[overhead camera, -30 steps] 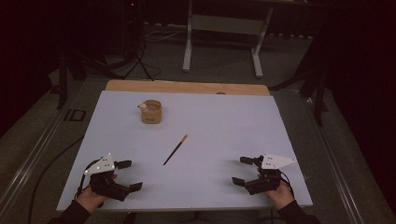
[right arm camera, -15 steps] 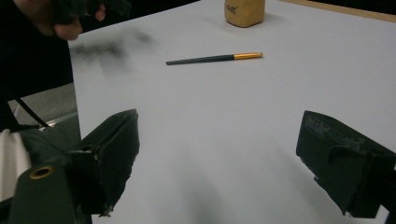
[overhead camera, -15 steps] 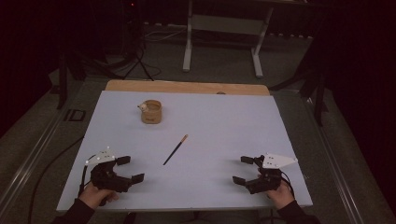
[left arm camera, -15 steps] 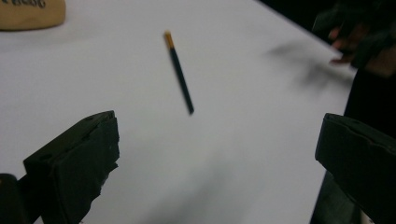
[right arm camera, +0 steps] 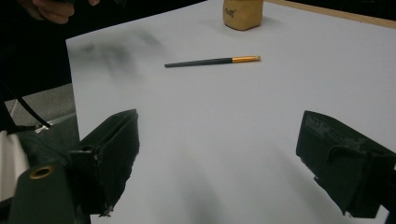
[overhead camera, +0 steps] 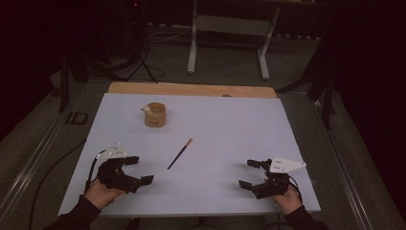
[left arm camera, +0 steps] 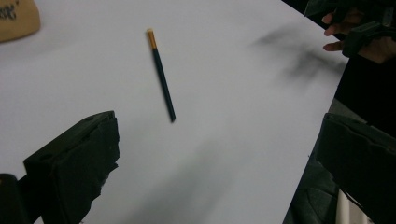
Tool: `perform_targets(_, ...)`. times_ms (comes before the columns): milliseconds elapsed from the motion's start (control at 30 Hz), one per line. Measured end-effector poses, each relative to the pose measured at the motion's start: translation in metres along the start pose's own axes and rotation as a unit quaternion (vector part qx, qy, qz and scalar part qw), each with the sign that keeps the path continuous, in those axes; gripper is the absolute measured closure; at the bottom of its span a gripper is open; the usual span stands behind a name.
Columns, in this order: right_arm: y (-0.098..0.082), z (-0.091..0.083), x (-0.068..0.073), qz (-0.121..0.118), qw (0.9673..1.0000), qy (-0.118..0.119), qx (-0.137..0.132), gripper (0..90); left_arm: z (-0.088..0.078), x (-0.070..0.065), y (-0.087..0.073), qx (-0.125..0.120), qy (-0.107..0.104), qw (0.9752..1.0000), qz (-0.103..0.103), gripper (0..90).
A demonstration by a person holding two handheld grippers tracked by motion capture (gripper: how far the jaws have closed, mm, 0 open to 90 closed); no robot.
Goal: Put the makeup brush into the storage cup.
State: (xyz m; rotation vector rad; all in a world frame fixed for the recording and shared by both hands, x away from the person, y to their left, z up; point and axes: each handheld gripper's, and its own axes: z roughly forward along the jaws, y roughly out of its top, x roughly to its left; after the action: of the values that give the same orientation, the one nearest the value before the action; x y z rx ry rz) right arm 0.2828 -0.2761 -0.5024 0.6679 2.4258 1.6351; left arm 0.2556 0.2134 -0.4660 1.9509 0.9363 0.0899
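Dark-green pencil (overhead camera: 180, 153) w/ gold end lies flat mid-table (overhead camera: 230, 120), slanted, gold tip pointing away from the person; nothing touches it. Tan cup (overhead camera: 155, 115) stands farther back & left, well apart from it.

Left gripper (overhead camera: 135, 170) sits at the near left corner, jaws spread wide, empty; its own view has the pencil (left arm camera: 161, 74) ahead between the jaws but not close. Right gripper (overhead camera: 252, 173) rests near the right front edge, jaws also wide apart, holding nothing; pencil (right arm camera: 212, 61) well ahead of it.

Step, my read: approach, pre-grasp; no contact yet. Left looks the likelier picker, being closer. Next move needs: reach fwd, line jaws across the shaft, drop low since it's thin & flat on the sheet, then close mid-shaft.

Writing: dark print on the cup (right arm camera: 242, 11), too small/blurred to read. No other labels legible.
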Motion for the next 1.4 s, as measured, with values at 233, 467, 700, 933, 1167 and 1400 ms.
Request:
perform_targets(233, 0.0, 0.0, -0.001, 0.001, 1.0, -0.002, -0.001, 13.2, -0.005, 0.001, 0.025, 0.012, 0.02, 0.9996, -0.018, 0.5)
perform_targets(467, 0.001, 0.0, 0.0, -0.002, 1.0, -0.004, -0.001, 13.2, -0.005, -0.003, 0.047, 0.027, 0.025, 0.9993, -0.004, 1.2)
perform_targets(700, 0.002, 0.0, 0.0, -0.005, 1.0, -0.006, 0.002, 13.2, 0.005, -0.009, 0.065, 0.051, 0.029, 0.9981, 0.017, 2.9)
perform_targets(933, 0.002, 0.0, 0.0, -0.006, 1.0, -0.005, 0.003, 13.2, 0.018, -0.012, 0.083, 0.076, 0.036, 0.9959, 0.033, 4.2)
perform_targets(1167, 0.002, 0.0, 0.0, -0.008, 0.9999, -0.006, 0.002, 13.2, 0.032, -0.012, 0.09, 0.123, 0.058, 0.9901, 0.037, 5.5)
perform_targets(1400, 0.002, -0.001, 0.0, -0.006, 1.0, -0.007, 0.001, 13.2, 0.044, -0.01, 0.094, 0.17, 0.075, 0.9822, 0.025, 6.6)
